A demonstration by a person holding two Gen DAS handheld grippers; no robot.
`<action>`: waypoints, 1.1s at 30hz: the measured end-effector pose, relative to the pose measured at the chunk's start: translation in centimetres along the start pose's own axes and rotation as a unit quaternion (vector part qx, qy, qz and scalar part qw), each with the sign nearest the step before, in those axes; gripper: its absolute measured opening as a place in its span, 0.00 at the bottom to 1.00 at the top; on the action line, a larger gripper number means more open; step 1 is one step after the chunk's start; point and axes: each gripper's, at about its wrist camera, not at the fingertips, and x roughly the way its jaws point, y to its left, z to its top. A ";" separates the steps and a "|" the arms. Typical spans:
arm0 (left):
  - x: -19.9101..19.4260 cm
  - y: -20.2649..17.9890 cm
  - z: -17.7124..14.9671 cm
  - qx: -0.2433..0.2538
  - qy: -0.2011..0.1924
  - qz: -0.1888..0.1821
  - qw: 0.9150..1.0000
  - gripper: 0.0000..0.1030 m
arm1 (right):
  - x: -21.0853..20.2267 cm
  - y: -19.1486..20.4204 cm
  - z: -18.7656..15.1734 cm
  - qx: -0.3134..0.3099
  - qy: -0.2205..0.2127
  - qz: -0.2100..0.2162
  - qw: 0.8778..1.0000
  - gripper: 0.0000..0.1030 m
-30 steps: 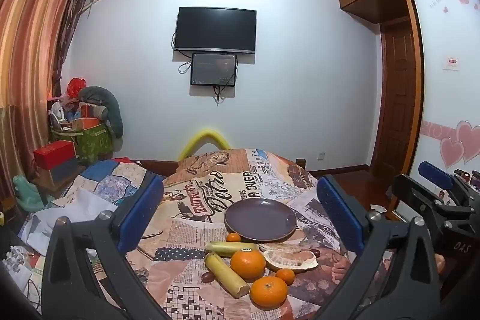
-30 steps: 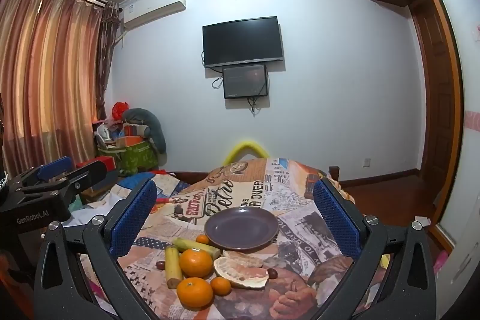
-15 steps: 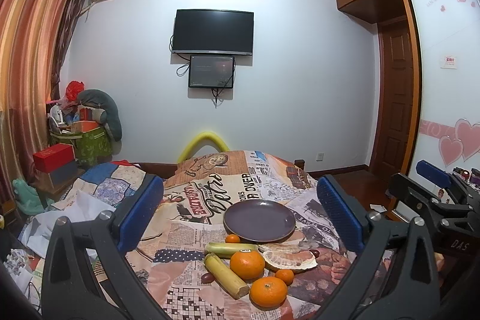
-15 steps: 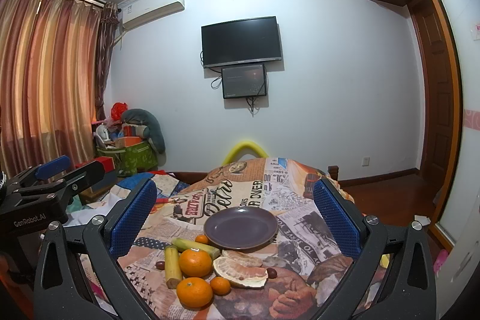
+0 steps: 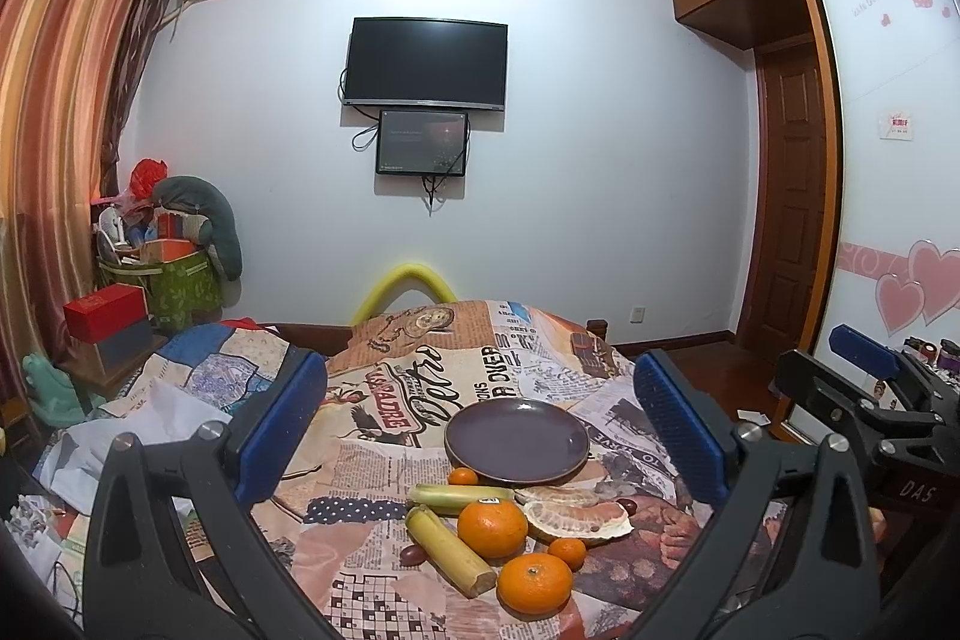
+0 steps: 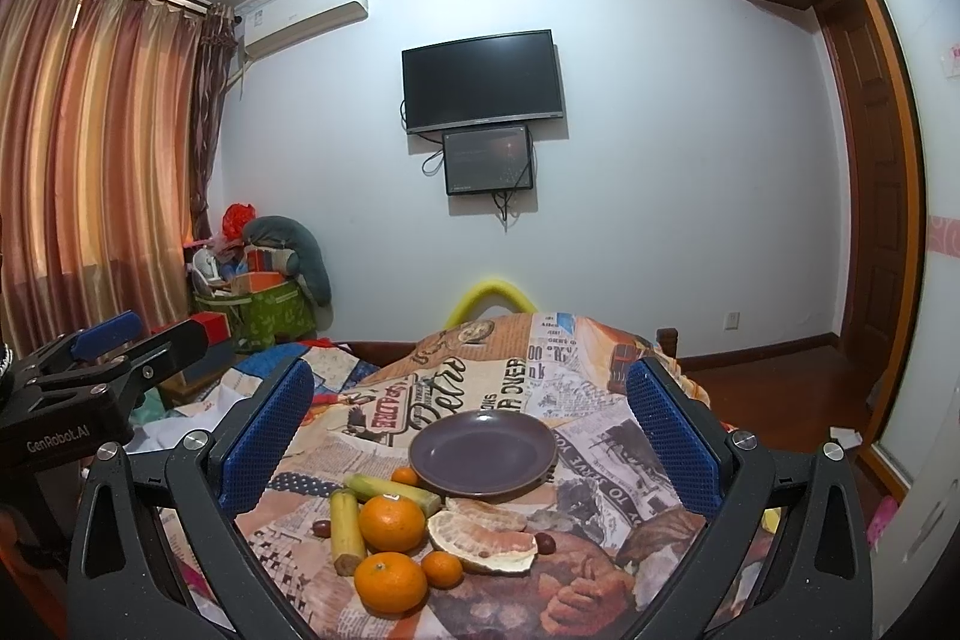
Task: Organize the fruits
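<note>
An empty dark purple plate (image 5: pixel 517 439) (image 6: pixel 483 454) sits on a table with a newspaper-print cloth (image 5: pixel 384 454). In front of it lie two big oranges (image 5: pixel 492 527) (image 5: pixel 534 583), small tangerines (image 5: pixel 567 552), two banana pieces (image 5: pixel 450 550), a peeled pomelo piece (image 5: pixel 579 511) (image 6: pixel 483 541) and dark red dates (image 5: pixel 413 554). My left gripper (image 5: pixel 480 436) is open and empty, held above and short of the fruit. My right gripper (image 6: pixel 468 436) is open and empty, likewise short of the fruit.
A bed with a patchwork cover (image 5: pixel 198 376) lies left of the table. Boxes and a green bin (image 5: pixel 174 280) stand at the far left by the curtain. A yellow foam arc (image 5: pixel 411 283) rises behind the table. A wooden door (image 5: pixel 792 196) is at right.
Both views have shifted only slightly; the grippers stay open and the fruit has not moved.
</note>
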 end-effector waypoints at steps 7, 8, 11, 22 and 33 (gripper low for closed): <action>0.1 0.2 -0.1 -0.003 0.000 -0.003 1.000 1.00 | 0.0 0.0 0.0 0.000 0.000 0.000 1.000 1.00; 0.1 0.1 -0.1 -0.003 0.000 -0.003 1.000 1.00 | 0.0 0.0 0.0 -0.001 0.000 0.000 1.000 1.00; 0.2 0.2 -0.1 -0.003 0.002 -0.003 1.000 1.00 | 0.0 0.0 0.0 0.000 0.000 0.000 1.000 1.00; 0.2 0.7 -0.1 -0.007 0.004 -0.004 1.000 1.00 | 0.0 0.0 0.0 0.001 0.001 0.000 1.000 1.00; 0.1 0.7 -0.1 -0.007 0.004 -0.004 1.000 1.00 | 0.0 0.0 0.1 0.000 0.001 0.000 1.000 1.00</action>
